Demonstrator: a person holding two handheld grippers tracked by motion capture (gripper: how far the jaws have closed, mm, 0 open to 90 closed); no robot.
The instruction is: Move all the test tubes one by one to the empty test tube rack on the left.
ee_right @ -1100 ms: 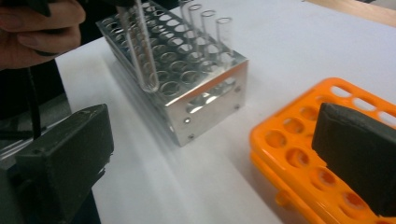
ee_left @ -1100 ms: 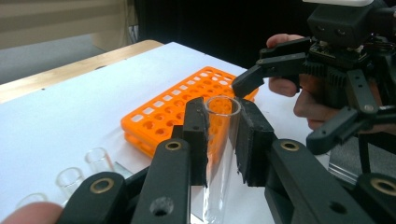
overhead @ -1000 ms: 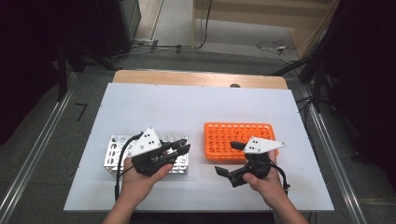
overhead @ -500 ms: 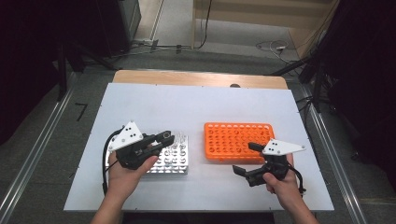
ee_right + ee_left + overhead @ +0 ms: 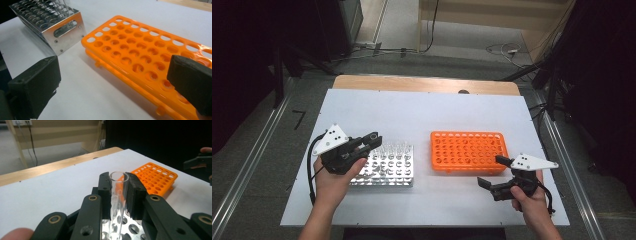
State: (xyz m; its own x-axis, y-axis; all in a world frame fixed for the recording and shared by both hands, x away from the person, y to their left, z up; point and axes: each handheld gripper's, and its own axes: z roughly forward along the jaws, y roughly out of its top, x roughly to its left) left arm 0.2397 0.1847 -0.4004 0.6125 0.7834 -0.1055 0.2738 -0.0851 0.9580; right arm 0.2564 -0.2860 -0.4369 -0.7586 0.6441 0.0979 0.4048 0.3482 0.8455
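Where the two black jaws of the left gripper (image 5: 119, 192) meet, they are clamped on a clear glass test tube (image 5: 118, 195), one pad pressing each side of it just below its open rim. The tube stands nearly upright between them, its long axis running from the open mouth at the top down toward the metal rack (image 5: 384, 167) beneath, whose round holes show under the jaws in the left gripper view; whether the tube's lower end touches the rack cannot be told. In the high view the left gripper (image 5: 371, 141) sits over the near left part of that rack, with other clear tubes standing in the rack's far rows. The jaws of the right gripper (image 5: 120, 87) stand wide apart with nothing between them, one pad at each side of the right gripper view, aimed across the near corner of the orange rack (image 5: 140, 57). In the high view the right gripper (image 5: 492, 171) is just off the orange rack's near right corner. The two racks sit side by side, a little apart, on the white worktop (image 5: 422, 112), which has a wooden strip along its far edge. Beyond it lie a grey floor with cables and dark surroundings.
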